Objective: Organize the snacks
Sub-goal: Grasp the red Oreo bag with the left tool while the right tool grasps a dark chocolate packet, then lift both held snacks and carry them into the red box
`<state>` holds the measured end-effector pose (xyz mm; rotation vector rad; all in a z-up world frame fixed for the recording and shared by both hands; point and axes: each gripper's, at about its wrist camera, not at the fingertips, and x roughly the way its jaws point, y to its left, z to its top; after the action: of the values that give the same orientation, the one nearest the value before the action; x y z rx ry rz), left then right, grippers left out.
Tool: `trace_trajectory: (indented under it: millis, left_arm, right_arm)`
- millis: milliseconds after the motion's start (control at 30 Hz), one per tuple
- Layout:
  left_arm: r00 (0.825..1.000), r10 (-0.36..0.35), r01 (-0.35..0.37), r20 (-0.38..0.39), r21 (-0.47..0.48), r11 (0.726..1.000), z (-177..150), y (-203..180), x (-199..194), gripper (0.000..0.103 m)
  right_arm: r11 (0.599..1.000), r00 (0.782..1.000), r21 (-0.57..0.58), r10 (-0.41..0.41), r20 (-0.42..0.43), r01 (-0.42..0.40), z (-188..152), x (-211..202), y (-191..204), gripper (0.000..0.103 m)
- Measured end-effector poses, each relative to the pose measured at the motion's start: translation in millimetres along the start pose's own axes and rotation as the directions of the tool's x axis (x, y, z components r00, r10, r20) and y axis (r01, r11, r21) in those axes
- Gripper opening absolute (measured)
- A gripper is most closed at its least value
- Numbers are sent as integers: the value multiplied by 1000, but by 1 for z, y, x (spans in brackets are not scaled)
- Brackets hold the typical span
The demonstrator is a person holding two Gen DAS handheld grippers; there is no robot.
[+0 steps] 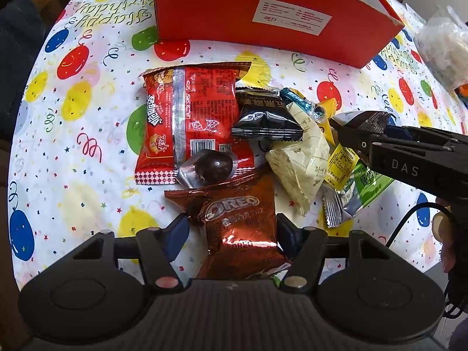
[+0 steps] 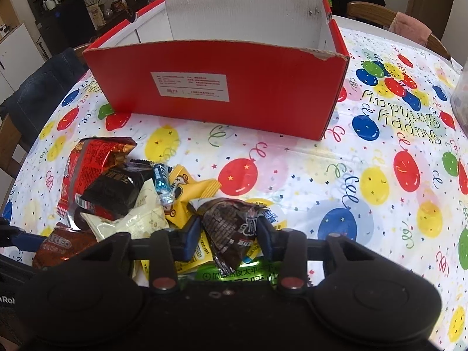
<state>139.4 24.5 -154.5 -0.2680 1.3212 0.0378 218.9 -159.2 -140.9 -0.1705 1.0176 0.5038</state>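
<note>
Your right gripper (image 2: 228,231) pinches the crinkly dark-brown snack wrapper (image 2: 231,222) on the tabletop (image 2: 292,175) pile, left gripper (image 1: 231,231) loosely straddles the coppery Oreo pack (image 1: 239,222), so foil might slip before the red cardboard box (image 2: 234,87).

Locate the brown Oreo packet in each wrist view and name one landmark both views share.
Left wrist view: the brown Oreo packet lies bottom centre, between the left gripper's fingers.
Right wrist view: the packet sits at the lower left edge, partly hidden.
Shared landmark: the red cardboard box at the top.
</note>
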Motion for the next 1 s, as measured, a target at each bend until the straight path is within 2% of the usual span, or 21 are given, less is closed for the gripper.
trace_trajectory:
  millis: [267, 633, 1000]
  left_arm:
    - [999, -36, 36, -5, -24, 999, 0, 8, -3, 58]
    - [996, -91, 92, 7, -37, 995, -9, 21, -17, 57]
    - [990, -104, 105, 99, -3, 994, -11, 23, -53, 57]
  right_arm:
    - [1000, 1000, 9, -10, 8, 10, -2, -3, 1, 31]
    - [998, 999, 65, -27, 37, 24, -12, -16, 0, 30]
    - [995, 995, 102, -19, 100, 9, -17, -54, 4, 30]
